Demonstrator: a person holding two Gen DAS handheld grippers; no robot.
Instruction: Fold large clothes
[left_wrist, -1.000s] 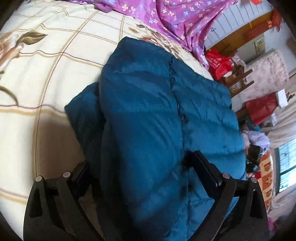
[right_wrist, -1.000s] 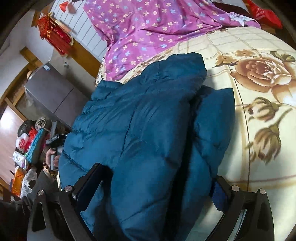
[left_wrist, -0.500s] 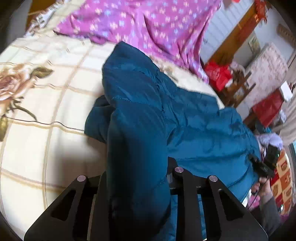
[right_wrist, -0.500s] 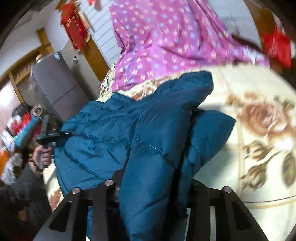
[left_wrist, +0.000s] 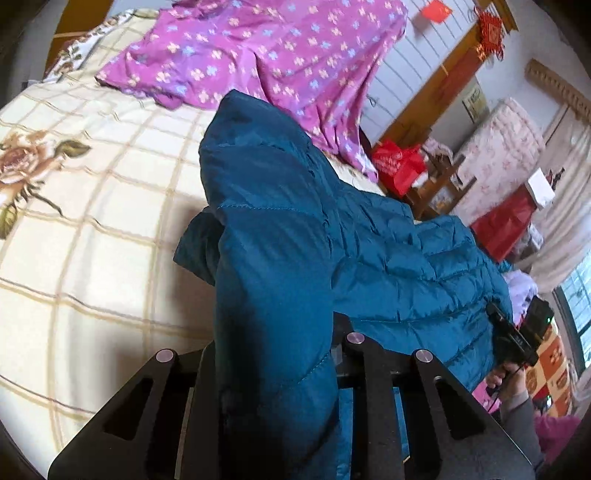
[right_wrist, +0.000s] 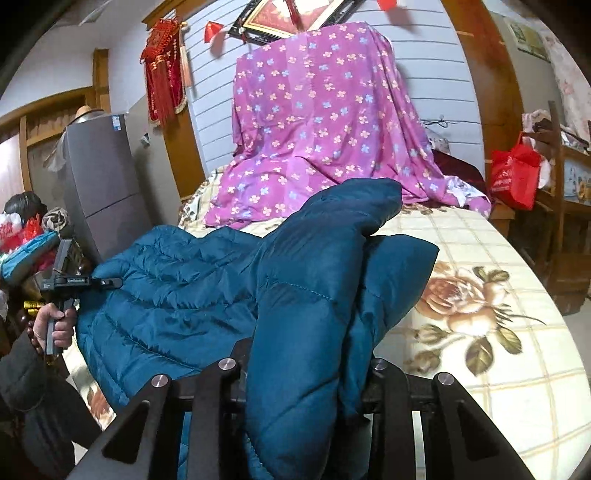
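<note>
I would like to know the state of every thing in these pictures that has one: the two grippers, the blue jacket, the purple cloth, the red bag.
left gripper: shut on the jacket edge.
right gripper: shut on the jacket edge.
blue down jacket: partly lifted off the bed, sleeve side folded over, far part lying on the bed.
purple floral cloth: draped over something at the head of the bed, hanging down.
red bag: hanging beside the bed.
bed sheet: spread flat.

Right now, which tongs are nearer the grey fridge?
Left. The left tongs sit just in front of the grey fridge; the right tongs grip the jacket farther out over the bed.
</note>
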